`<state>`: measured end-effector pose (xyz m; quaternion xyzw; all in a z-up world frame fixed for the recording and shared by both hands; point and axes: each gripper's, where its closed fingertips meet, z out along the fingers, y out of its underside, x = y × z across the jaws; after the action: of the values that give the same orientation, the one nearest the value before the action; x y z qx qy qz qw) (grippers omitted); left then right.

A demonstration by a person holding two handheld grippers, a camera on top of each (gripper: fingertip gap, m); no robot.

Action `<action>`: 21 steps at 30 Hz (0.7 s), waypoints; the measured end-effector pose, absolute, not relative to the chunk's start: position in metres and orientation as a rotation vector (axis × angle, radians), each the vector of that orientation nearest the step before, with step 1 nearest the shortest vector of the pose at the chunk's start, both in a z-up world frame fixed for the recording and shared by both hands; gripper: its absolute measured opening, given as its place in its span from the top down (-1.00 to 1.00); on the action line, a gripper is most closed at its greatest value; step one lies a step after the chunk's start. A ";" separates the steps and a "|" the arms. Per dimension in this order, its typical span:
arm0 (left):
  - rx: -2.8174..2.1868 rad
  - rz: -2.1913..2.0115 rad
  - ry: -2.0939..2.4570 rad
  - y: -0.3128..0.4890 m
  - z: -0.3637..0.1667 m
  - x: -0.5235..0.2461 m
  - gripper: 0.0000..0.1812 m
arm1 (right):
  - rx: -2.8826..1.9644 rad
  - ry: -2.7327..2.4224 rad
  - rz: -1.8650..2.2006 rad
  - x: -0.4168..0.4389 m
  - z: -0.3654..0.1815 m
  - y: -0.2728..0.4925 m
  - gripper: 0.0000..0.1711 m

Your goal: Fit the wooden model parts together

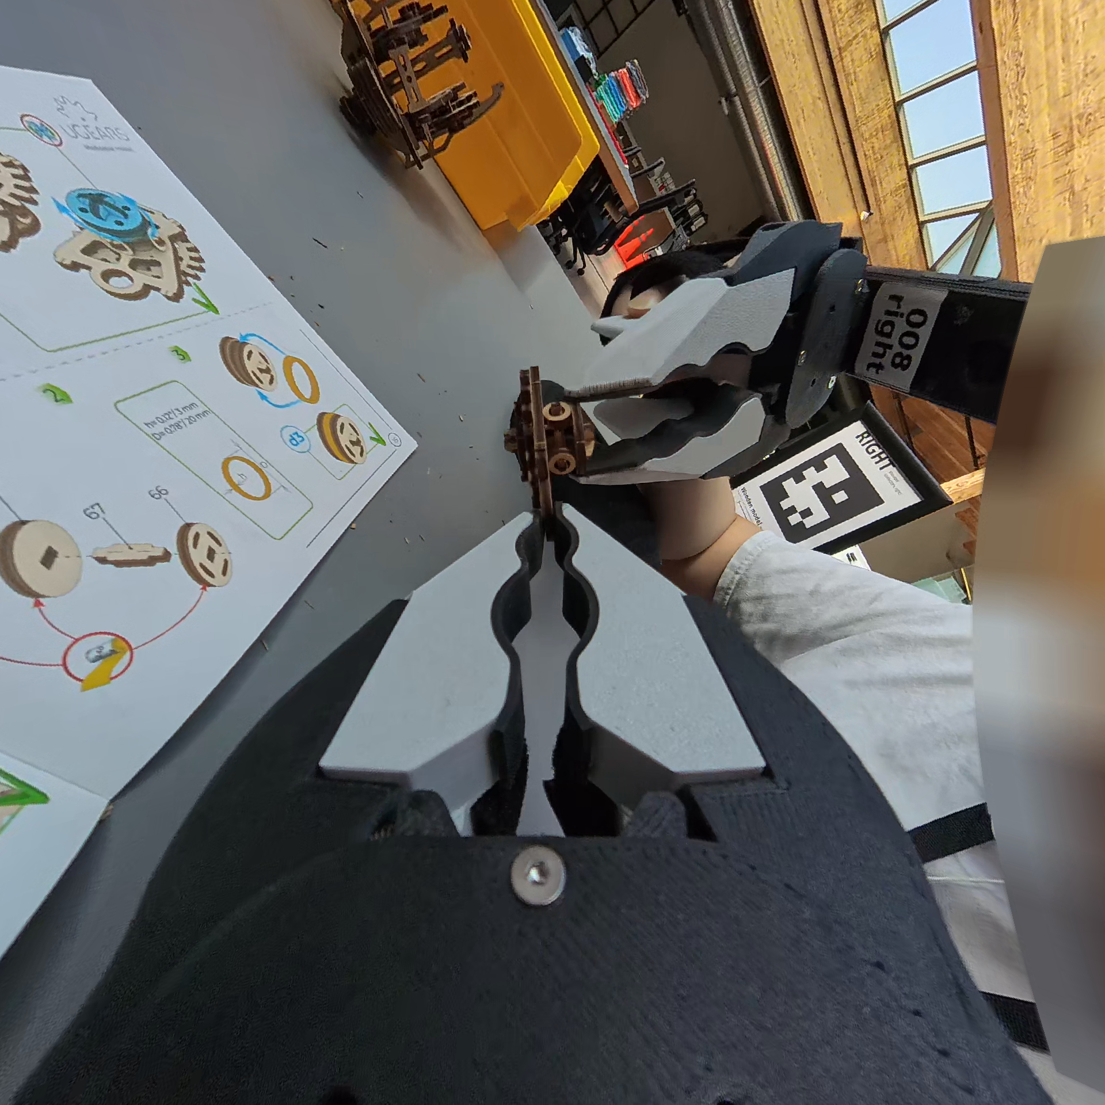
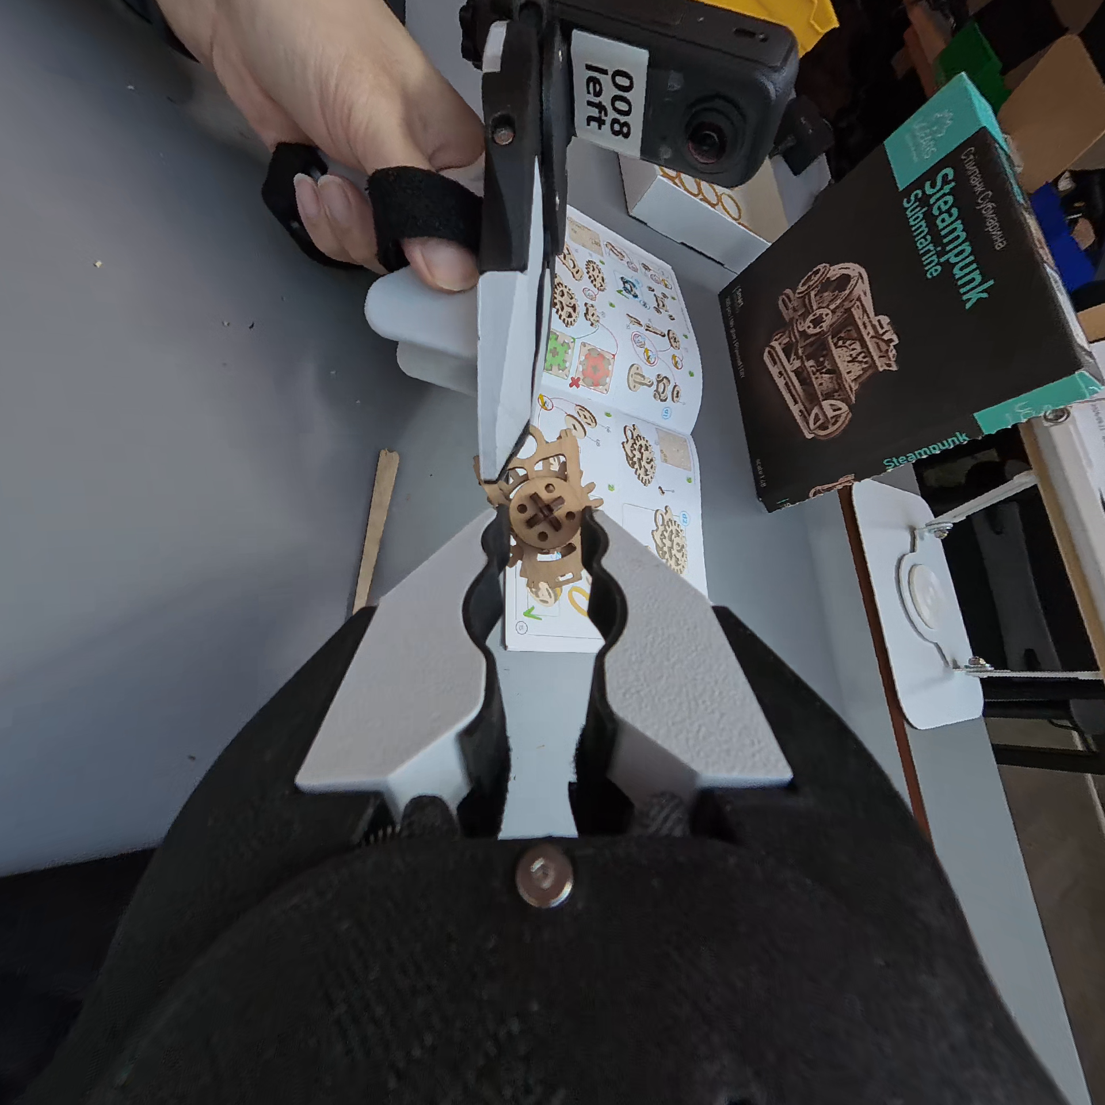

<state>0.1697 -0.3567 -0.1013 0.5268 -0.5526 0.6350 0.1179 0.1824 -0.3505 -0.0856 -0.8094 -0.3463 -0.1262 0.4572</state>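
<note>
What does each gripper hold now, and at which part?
Left gripper pinches the flat plate's edge of the wooden assembly. Right gripper clamps its round hub by the rim.

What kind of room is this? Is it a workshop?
Probably a workshop or maker lab: a grey worktable with an open instruction booklet, a wooden model kit box, yellow storage bins, and desks with chairs beyond.

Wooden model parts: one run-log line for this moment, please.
left gripper: shut on flat toothed plate | right gripper: shut on round hub | parts together, held above instruction sheet
</note>
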 end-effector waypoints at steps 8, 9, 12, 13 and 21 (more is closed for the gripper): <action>1.538 1.882 -1.639 -0.352 -0.098 0.171 1.00 | -1.985 -0.865 -0.319 0.182 -0.085 -0.351 0.73; 1.545 1.893 -1.625 -0.351 -0.097 0.171 1.00 | -1.985 -0.838 -0.313 0.183 -0.084 -0.350 0.73; 1.574 1.923 -1.580 -0.346 -0.095 0.175 1.00 | -1.994 -0.707 -0.279 0.187 -0.080 -0.342 0.73; 1.587 1.935 -1.562 -0.344 -0.095 0.176 1.00 | -1.998 -0.679 -0.280 0.188 -0.080 -0.340 0.73; 1.603 1.996 -1.496 -0.346 -0.089 0.180 0.99 | -1.997 -0.391 -0.188 0.196 -0.073 -0.331 0.74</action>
<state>0.1796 -0.3462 -0.0889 0.5384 -0.5027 0.6706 0.0881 0.1957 -0.3307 -0.0726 -0.8336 -0.1632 -0.0786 0.5219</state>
